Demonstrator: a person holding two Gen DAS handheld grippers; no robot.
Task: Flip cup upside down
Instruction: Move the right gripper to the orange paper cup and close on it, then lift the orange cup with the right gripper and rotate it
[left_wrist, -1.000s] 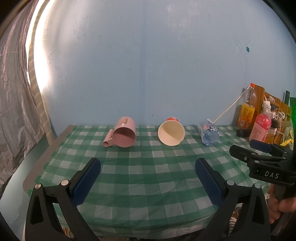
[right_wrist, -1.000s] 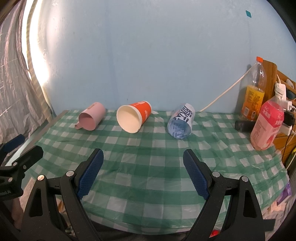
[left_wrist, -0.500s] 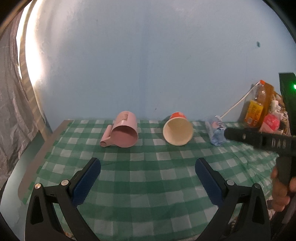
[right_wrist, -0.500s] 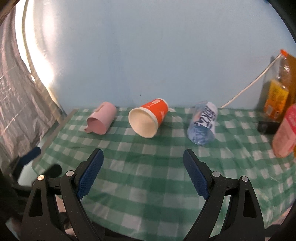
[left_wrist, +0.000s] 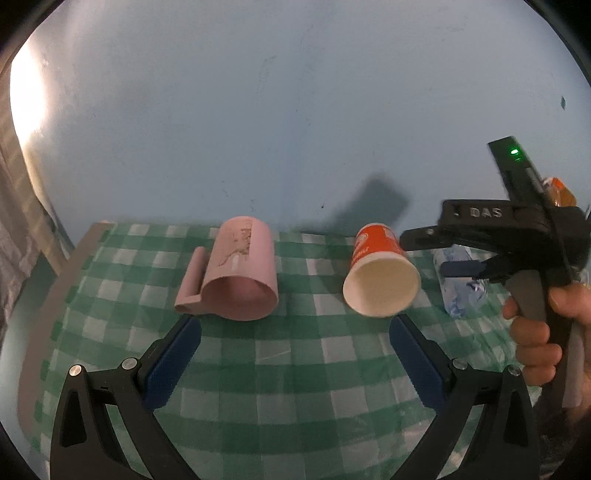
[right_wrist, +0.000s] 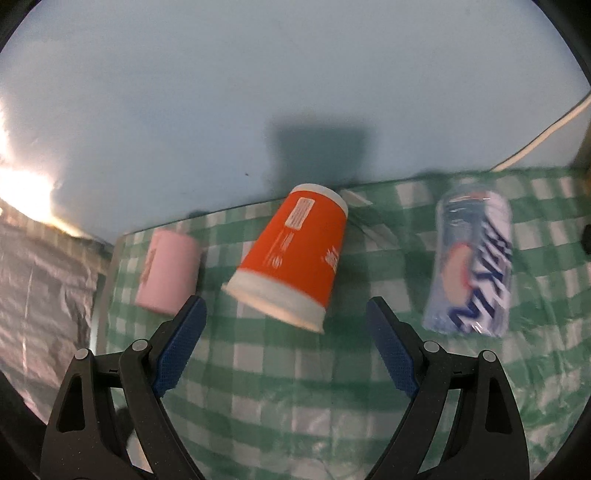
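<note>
Three cups lie on their sides on the green checked tablecloth (left_wrist: 295, 354). A pink cup with a handle (left_wrist: 236, 271) is on the left, an orange paper cup (left_wrist: 380, 277) in the middle, a clear plastic cup with blue print (right_wrist: 472, 273) on the right. My left gripper (left_wrist: 293, 328) is open and empty, just short of the pink and orange cups. My right gripper (right_wrist: 286, 314) is open and empty, above and just short of the orange cup (right_wrist: 291, 258). It also shows from the side in the left wrist view (left_wrist: 424, 251), over the clear cup (left_wrist: 461, 291).
A pale blue wall (left_wrist: 295, 129) stands right behind the cups. A white cable (right_wrist: 546, 136) runs down the wall at the right. A bottle with an orange cap (left_wrist: 559, 190) stands behind the right gripper. The table's left edge (right_wrist: 107, 295) borders grey sheeting.
Both grippers have moved forward toward the cups, which look larger. The right gripper has swung in over the orange and clear cups. The cups have not moved.
</note>
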